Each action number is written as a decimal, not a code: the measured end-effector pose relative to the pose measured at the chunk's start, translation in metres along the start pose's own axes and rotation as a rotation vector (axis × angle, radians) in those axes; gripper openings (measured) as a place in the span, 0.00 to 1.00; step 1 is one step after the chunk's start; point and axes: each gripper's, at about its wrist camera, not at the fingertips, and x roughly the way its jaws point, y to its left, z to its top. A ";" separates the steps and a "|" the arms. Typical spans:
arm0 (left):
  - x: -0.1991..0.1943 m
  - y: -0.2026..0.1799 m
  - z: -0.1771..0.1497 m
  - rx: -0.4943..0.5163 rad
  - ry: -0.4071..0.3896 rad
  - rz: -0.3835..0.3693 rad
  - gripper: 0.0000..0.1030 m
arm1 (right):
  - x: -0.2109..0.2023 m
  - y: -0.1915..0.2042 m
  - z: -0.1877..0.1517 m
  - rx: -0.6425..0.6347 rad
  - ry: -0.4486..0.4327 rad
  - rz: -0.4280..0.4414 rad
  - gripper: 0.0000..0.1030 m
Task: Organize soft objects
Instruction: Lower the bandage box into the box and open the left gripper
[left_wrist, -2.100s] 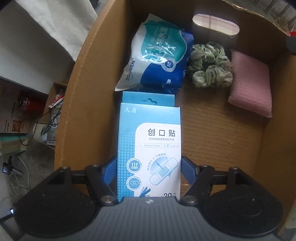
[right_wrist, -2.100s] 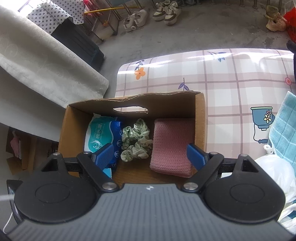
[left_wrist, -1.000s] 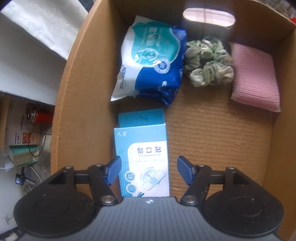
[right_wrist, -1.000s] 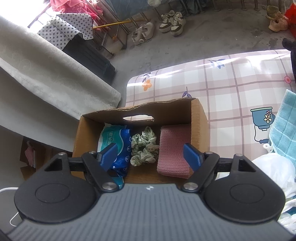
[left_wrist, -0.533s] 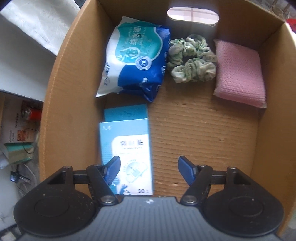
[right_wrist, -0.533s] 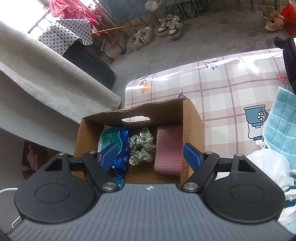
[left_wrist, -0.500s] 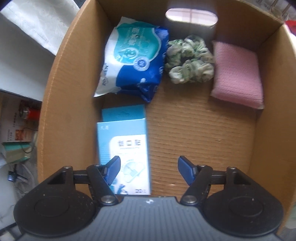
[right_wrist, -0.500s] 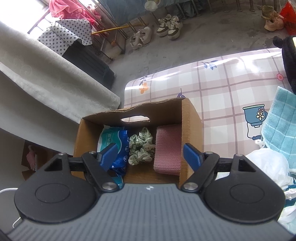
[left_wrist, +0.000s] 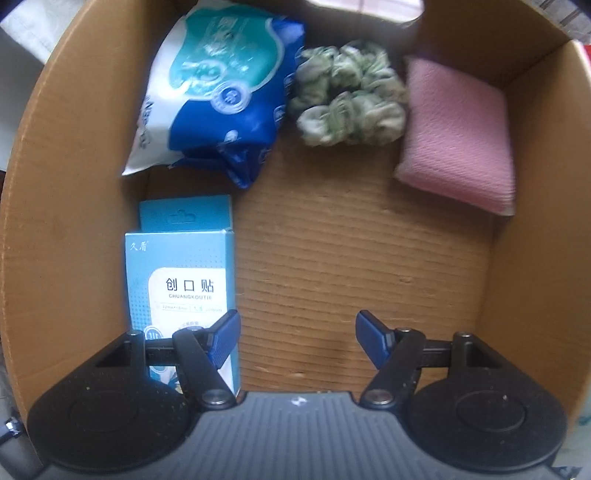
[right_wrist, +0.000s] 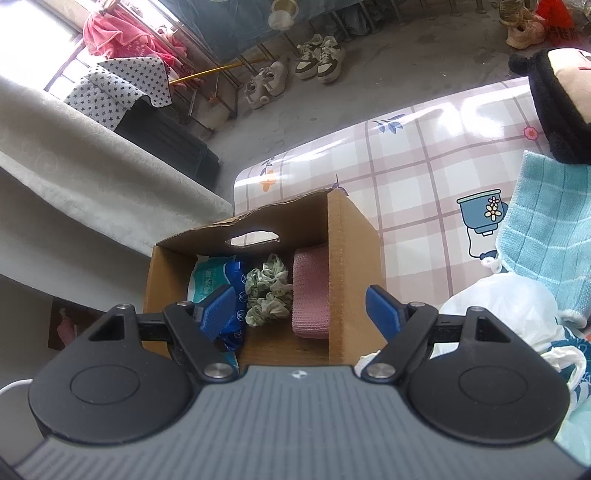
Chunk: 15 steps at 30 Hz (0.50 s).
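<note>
A cardboard box (left_wrist: 70, 206) holds a blue wipes pack (left_wrist: 221, 85), a green scrunchie (left_wrist: 347, 110), a pink cloth pad (left_wrist: 458, 133) and a light blue plaster box (left_wrist: 181, 273) lying at the near left. My left gripper (left_wrist: 297, 339) is open and empty above the bare box floor, its left finger over the plaster box's near end. My right gripper (right_wrist: 301, 312) is open and empty, above the near right wall of the cardboard box (right_wrist: 351, 266). The wipes pack (right_wrist: 214, 277), scrunchie (right_wrist: 267, 290) and pink pad (right_wrist: 310, 295) show inside.
The box stands on a checked tablecloth (right_wrist: 417, 184). A light blue towel (right_wrist: 550, 225), a white plastic bag (right_wrist: 506, 306) and a black plush toy (right_wrist: 554, 103) lie to the right. Shoes (right_wrist: 317, 55) stand on the floor beyond the table.
My left gripper opened, let go of the plaster box, and shifted right; the box now lies flat in the carton. My right gripper rose and drifted right.
</note>
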 end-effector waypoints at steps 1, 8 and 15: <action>0.002 0.002 0.000 -0.001 0.004 0.013 0.68 | -0.001 -0.002 0.000 0.002 0.000 -0.003 0.76; -0.010 0.006 -0.008 0.011 -0.014 0.009 0.74 | -0.011 -0.016 -0.002 0.013 -0.011 -0.003 0.76; -0.053 -0.007 -0.008 0.035 -0.096 0.019 0.83 | -0.035 -0.034 -0.011 0.047 -0.033 -0.029 0.81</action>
